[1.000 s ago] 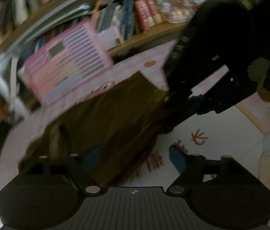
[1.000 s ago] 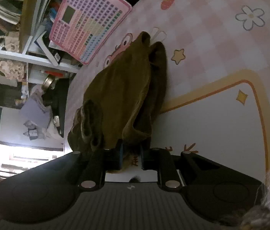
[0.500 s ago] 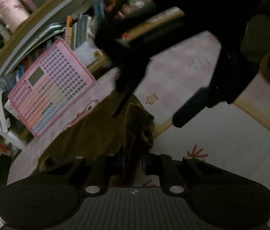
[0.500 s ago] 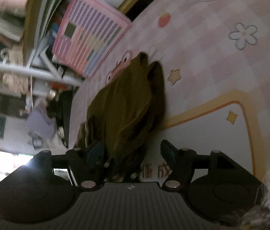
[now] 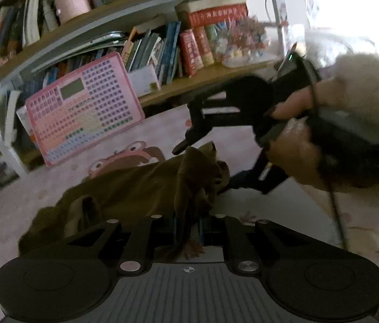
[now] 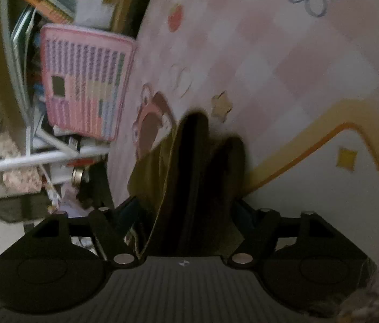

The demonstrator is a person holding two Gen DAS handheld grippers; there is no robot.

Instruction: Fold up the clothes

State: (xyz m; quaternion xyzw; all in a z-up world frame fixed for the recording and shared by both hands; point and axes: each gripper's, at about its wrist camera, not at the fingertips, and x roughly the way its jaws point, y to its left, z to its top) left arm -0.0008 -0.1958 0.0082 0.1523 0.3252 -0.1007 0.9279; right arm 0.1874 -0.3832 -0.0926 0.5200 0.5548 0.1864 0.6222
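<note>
Beside garment, bare mat

the right wrist view is smeared with motion, so the pink board shows only streaks. the brown garment fills the near gap of the right gripper, hiding its inner pads. in the left wrist view the left gripper pads are buried in cloth, and the far-right window is blown white.

A child's room in a home. A pink cartoon-printed play mat covers the floor. A wooden bookshelf holds children's books, beside a pink learning tablet toy.
</note>
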